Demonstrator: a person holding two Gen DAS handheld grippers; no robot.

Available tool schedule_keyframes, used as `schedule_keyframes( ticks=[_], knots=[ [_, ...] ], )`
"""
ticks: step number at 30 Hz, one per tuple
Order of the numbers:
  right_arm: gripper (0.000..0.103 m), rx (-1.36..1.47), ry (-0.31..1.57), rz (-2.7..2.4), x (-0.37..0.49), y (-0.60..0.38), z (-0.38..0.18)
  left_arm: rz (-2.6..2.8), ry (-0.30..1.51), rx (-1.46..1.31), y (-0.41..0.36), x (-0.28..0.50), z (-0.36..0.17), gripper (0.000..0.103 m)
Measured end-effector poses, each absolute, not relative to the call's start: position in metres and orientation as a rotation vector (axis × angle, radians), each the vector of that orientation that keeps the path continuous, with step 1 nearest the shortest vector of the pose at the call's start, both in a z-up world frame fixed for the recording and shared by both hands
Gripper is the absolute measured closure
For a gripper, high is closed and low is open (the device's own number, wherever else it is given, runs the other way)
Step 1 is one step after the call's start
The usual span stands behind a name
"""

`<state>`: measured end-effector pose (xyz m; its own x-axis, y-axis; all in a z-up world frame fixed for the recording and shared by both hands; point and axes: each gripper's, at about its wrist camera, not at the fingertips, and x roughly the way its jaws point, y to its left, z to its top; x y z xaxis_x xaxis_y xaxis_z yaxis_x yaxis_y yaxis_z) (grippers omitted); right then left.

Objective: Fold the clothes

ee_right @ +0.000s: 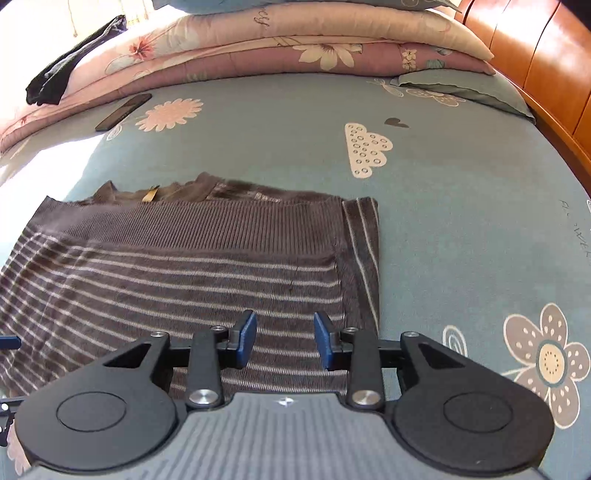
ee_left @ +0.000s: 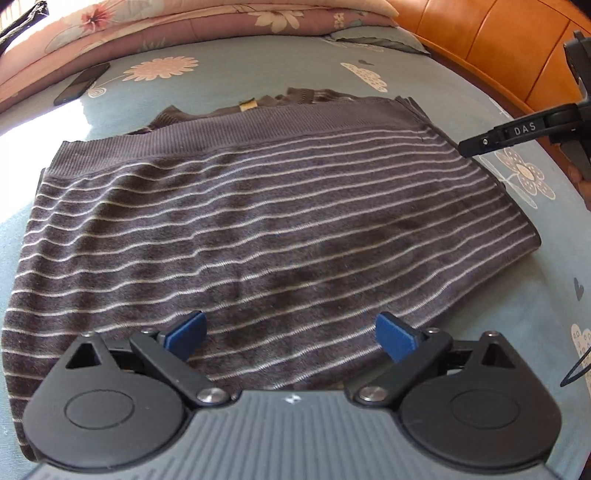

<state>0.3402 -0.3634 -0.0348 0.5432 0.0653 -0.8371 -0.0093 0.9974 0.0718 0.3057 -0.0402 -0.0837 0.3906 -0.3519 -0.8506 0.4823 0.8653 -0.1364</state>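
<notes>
text: "DAS" in white letters | on: black finger of the right hand-held gripper (ee_left: 524, 129) | other: dark cursive writing on the cream pillow (ee_right: 258, 18), not readable

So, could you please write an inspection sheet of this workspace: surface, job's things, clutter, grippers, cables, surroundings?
Surface: bed sheet, blue-grey with flower and cloud prints.
Job's things: striped sweater, folded flat, ribbed hem on top at the far side.
Clutter: phone on the sheet; dark garment on the stacked quilts.
Grippers: left gripper open above the sweater; right gripper open, nothing between the pads.
Cables: thin black cord at the right edge.
Surroundings: wooden headboard.
</notes>
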Motion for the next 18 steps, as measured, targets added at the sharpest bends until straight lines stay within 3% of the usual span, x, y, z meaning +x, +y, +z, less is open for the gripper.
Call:
schedule_keyframes(
  ticks=[8,14,18],
  knots=[
    [0.06,0.046,1.145,0.017,0.29,-0.356,-0.066,-0.566,1.079,0.155,-0.046,0.271,-0.085,0.005],
    [0.046,0.089,1.131,0.046,0.279,-0.343,-0.052,-0.496,1.026,0.145,-0.036,0.288,-0.059,0.005],
    [0.043,0.117,1.186,0.055,0.293,-0.325,-0.052,-0.326,1.073,0.148,-0.02,0.311,-0.066,0.005]
  ],
)
